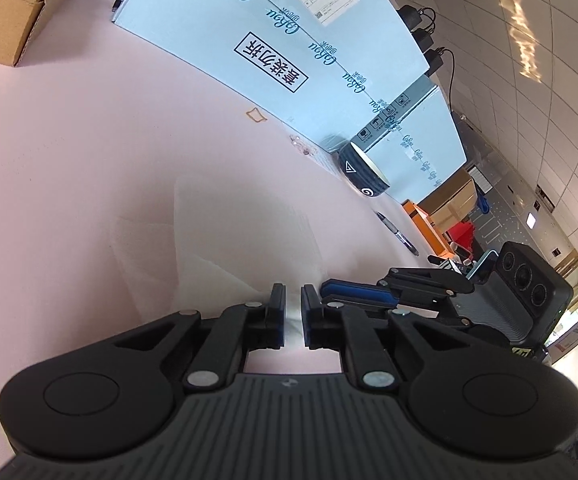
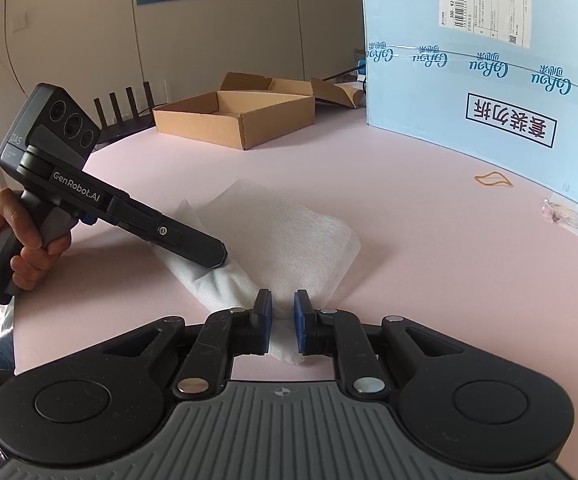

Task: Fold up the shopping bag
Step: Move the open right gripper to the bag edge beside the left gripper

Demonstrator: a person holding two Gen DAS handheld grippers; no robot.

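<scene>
A white, semi-sheer shopping bag (image 2: 289, 232) lies crumpled and partly folded on the pink table (image 2: 409, 208). In the left wrist view the bag (image 1: 229, 240) spreads out ahead of the fingers. My left gripper (image 1: 293, 300) is shut on a thin edge of the bag. From the right wrist view, the left gripper (image 2: 219, 258) pinches the bag's left fold, held by a person's hand (image 2: 21, 236). My right gripper (image 2: 283, 304) is shut on the bag's near corner, with white material between its blue pads. The right gripper (image 1: 327, 290) sits just right of the left one.
An open cardboard box (image 2: 233, 116) stands at the back of the table. A large light-blue carton (image 2: 489, 80) walls off the right side. Near it lie a rubber band (image 2: 493, 179), a dark bowl (image 1: 363, 174) and a pen (image 1: 397, 232).
</scene>
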